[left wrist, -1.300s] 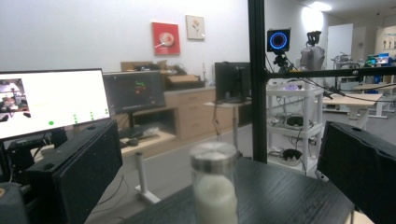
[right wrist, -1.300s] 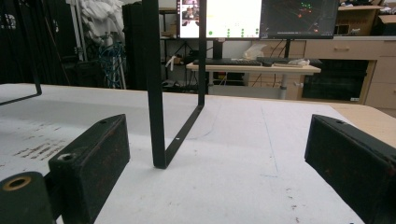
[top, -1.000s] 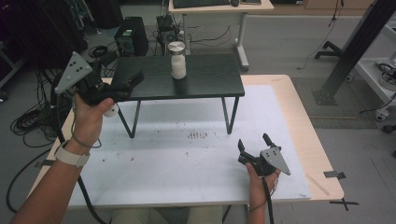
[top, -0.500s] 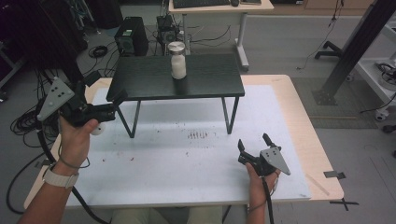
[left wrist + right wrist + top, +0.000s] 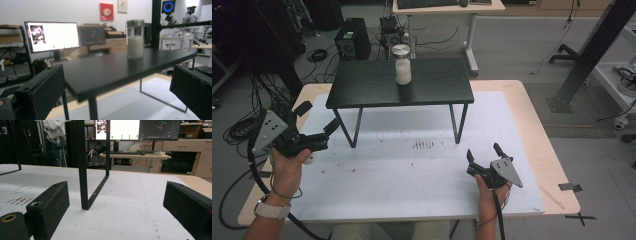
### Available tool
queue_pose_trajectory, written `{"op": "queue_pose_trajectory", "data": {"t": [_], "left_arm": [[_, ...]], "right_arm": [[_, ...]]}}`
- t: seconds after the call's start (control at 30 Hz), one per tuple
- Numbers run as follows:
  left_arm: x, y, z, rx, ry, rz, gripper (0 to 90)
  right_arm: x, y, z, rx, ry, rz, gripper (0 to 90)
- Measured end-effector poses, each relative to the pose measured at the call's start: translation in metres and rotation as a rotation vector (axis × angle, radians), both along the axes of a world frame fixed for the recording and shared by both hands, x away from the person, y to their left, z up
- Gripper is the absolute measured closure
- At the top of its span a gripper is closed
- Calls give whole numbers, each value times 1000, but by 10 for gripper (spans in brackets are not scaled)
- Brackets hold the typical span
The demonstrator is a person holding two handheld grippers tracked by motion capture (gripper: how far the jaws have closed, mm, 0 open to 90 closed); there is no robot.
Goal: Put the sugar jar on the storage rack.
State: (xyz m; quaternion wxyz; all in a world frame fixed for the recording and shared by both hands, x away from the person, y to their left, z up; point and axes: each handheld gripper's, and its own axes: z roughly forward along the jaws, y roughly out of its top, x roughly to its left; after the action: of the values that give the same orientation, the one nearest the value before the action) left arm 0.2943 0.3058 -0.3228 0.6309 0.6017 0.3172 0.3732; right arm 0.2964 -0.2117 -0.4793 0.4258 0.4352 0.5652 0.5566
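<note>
Standing on the black stand (image 5: 432, 87), the jar (image 5: 402, 65), apparently milky-filled, lies well beyond the left gripper (image 5: 318, 121), jaws spread; right gripper (image 5: 482, 154) jaws spread, empty.

Robotics lab or workshop. Lit monitors (image 5: 136, 129) on desk behind bench (image 5: 532, 150), computer tower (image 5: 351, 45) on floor, loose cables (image 5: 242, 127), black aluminium frame post (image 5: 592, 50), storage shelving (image 5: 10, 50), wall pictures (image 5: 106, 11).
</note>
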Motion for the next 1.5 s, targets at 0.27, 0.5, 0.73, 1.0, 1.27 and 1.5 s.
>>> {"op": "queue_pose_trajectory", "data": {"t": [0.27,0.5,0.73,1.0,1.27,1.5], "left_arm": [[-5,18,-41,-6,52,45,4],[-5,29,-70,-12,87,77,4],[-7,29,-97,-3,122,115,4],[-7,27,-115,5,155,134,6],[-7,24,-122,15,167,138,8],[-6,20,-126,22,174,139,9]], "right_arm": [[0,0,0,-4,1,-1,67],[0,0,0,-5,1,-6,67],[0,0,0,-1,2,-6,67],[0,0,0,-2,1,-6,67],[0,0,0,-1,0,-5,67],[0,0,0,1,-1,-5,66]]}}
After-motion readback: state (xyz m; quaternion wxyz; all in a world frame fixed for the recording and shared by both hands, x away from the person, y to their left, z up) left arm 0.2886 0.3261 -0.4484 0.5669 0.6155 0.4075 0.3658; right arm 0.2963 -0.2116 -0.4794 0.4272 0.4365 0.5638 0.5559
